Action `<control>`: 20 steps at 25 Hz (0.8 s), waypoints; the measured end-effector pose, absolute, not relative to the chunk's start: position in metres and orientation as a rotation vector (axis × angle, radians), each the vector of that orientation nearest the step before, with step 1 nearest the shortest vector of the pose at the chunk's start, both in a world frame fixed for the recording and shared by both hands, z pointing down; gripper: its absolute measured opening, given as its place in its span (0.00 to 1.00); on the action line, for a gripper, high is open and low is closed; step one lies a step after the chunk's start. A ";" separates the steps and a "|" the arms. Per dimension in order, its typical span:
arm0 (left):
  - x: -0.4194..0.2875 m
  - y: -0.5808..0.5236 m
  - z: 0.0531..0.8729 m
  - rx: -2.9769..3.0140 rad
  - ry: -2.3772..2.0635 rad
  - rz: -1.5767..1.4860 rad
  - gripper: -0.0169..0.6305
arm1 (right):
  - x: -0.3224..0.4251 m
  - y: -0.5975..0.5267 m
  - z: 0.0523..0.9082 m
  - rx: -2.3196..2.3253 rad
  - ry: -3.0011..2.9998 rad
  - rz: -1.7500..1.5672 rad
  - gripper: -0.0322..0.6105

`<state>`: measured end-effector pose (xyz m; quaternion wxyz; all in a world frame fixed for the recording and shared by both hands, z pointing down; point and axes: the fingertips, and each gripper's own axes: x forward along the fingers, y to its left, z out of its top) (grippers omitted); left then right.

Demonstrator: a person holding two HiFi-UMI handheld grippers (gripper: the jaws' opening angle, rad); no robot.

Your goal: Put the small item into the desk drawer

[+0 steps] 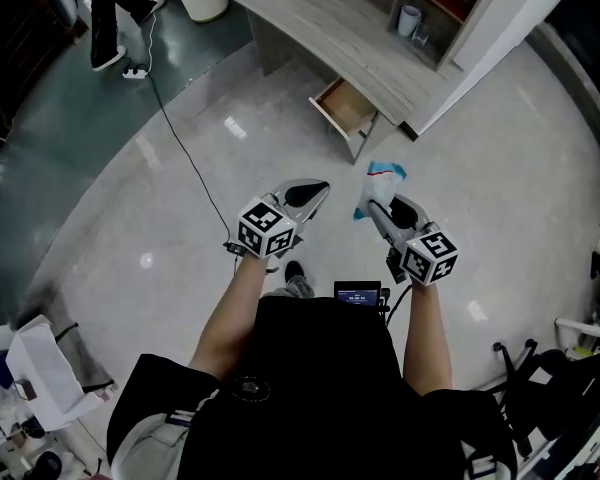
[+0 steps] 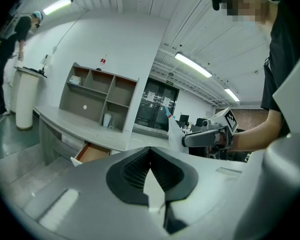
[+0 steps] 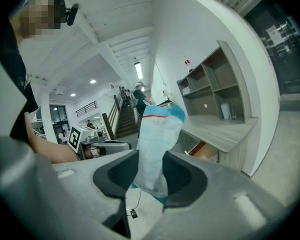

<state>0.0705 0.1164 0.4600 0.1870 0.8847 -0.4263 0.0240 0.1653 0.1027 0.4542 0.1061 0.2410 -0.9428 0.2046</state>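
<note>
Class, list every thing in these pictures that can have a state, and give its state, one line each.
desk drawer: open, pulled out
right gripper: shut on the packet
packet: upright between the right gripper's jaws
left gripper: jaws together, nothing between them

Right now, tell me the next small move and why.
Probably carry the right gripper forward toward the open drawer: its jaws are clamped on the blue-and-white packet, and the drawer stands pulled out under the desk, well ahead.
</note>
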 end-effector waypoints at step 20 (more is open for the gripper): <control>0.001 0.109 0.475 2.458 -1.143 0.006 0.03 | 0.116 0.094 0.459 0.874 -2.703 0.649 0.28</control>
